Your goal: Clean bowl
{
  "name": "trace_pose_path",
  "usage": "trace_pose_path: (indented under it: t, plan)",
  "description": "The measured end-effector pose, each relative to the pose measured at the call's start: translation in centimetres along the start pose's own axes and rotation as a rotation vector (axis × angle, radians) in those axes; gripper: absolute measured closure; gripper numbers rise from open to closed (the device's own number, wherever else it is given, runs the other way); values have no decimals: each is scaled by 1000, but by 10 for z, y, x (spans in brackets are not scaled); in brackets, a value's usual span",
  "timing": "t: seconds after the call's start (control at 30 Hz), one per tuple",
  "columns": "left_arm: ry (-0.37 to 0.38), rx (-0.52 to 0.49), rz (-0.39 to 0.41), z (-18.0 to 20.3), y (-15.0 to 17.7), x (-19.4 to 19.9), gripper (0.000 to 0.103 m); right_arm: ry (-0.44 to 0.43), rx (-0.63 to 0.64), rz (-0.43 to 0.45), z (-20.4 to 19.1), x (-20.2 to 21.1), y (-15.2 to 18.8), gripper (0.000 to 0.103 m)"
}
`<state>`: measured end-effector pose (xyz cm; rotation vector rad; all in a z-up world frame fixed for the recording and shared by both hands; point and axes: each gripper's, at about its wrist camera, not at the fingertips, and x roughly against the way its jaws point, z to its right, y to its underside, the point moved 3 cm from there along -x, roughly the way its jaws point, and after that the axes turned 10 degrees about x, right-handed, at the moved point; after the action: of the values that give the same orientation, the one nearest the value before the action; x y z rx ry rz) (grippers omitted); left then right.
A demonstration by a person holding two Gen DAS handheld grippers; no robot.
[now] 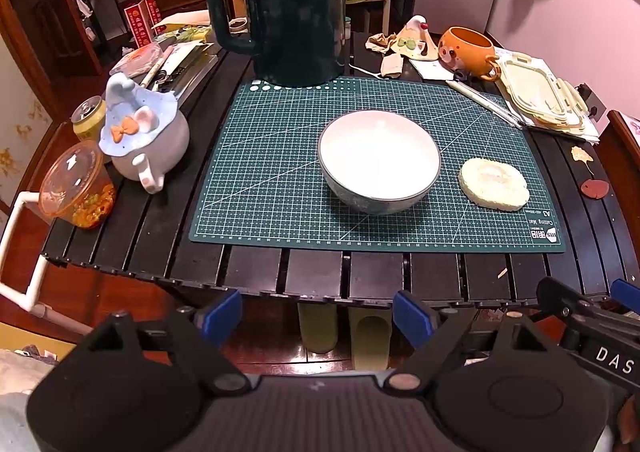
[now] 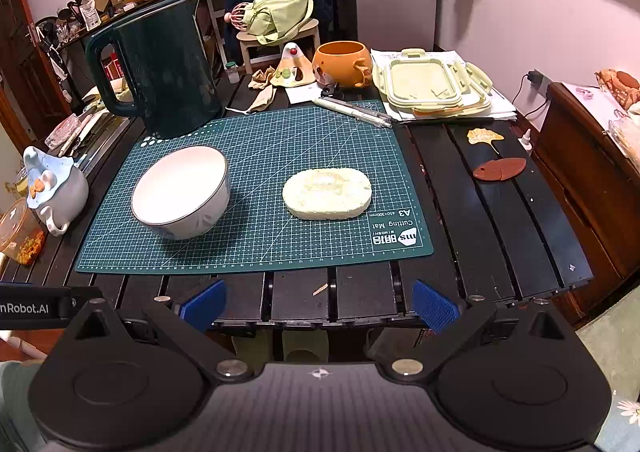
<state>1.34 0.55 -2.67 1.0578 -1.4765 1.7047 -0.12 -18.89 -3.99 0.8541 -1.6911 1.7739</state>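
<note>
Two grippers hang short of the table's near edge with nothing between their blue pads, the left gripper [image 1: 318,316] and right gripper [image 2: 318,304] both spread wide. Ahead of the left fingers sits the smooth, round, glazed bowl [image 1: 379,159] on the gridded rubbery mat [image 1: 276,171], the porous oval sponge [image 2: 327,193] ahead of the right. Pinched at its slick rim, the bowl could probably slip or tip; farther back, a careless reach might knock the tall dark kettle [image 1: 296,7].

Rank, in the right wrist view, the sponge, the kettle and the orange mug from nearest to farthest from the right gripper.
From the right gripper:
1. Sponge, on the cutting mat, nearly straight ahead.
2. Kettle, at the mat's far left corner.
3. Orange mug, beyond the mat's far edge.
</note>
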Motion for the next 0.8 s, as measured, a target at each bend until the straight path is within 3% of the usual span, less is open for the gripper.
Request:
trace_pose_path:
  t: [0.8]
  plan:
    - [-4, 2, -5, 0, 0, -1, 20, 0, 1, -2, 0, 0, 0, 3]
